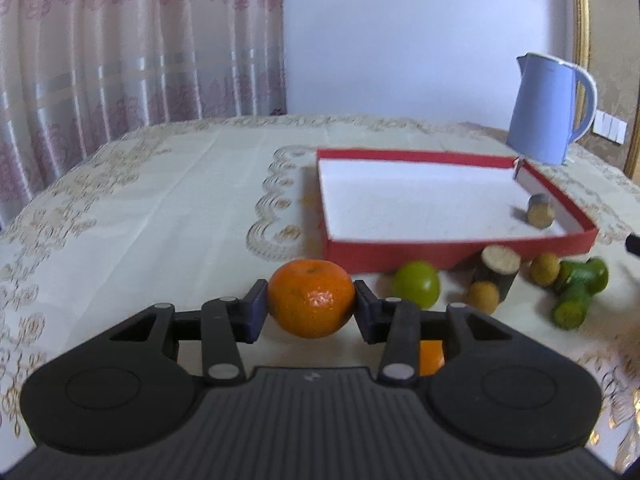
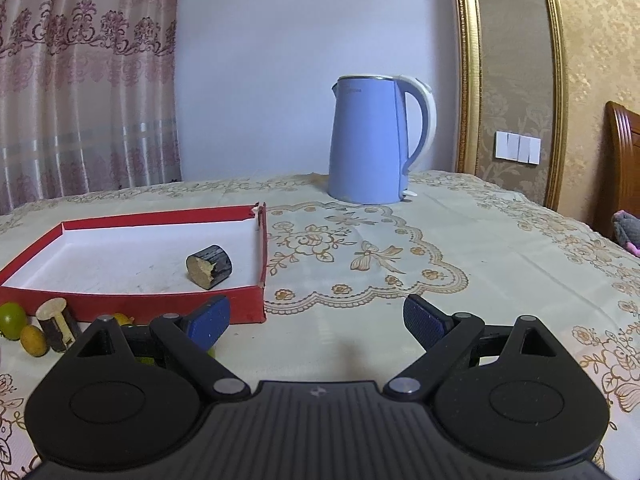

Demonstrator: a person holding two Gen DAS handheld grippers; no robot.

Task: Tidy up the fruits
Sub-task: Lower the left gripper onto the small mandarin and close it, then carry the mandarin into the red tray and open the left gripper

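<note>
Left claw [image 1: 311,305] is clamped on a tangerine [image 1: 311,303], blue pads pressing its two sides, the fruit held clear above the worktop [image 1: 160,220] at about 6 o'clock from the red tray [image 1: 460,254]. Right claw [image 2: 316,322] stands wide apart with nothing between its pads — only bare embroidered cloth lies under it.

In the left wrist view, the tray with its white floor sits at 1 o'clock from the held tangerine. One dark, bark-covered stem piece [image 1: 541,210] lies inside it, close to the right wall. Outside the tray's near wall, running toward 3 o'clock, lie a green round fruit [image 1: 417,284], a second dark stem piece [image 1: 498,270] with a small yellow-brown fruit [image 1: 483,297] touching its front, another yellow-brown fruit [image 1: 545,268], and two green cut pieces [image 1: 580,292] (their exact kind is hard to tell). A sliver of a second orange fruit [image 1: 432,357] shows behind the claw's right linkage.

A blue kettle [image 1: 550,108] stands upright at 12 o'clock from the tray's far right corner — seen from the right wrist camera, it is well apart from the tray. Patterned curtains [image 1: 120,60] hang behind the worktop's far left edge.
</note>
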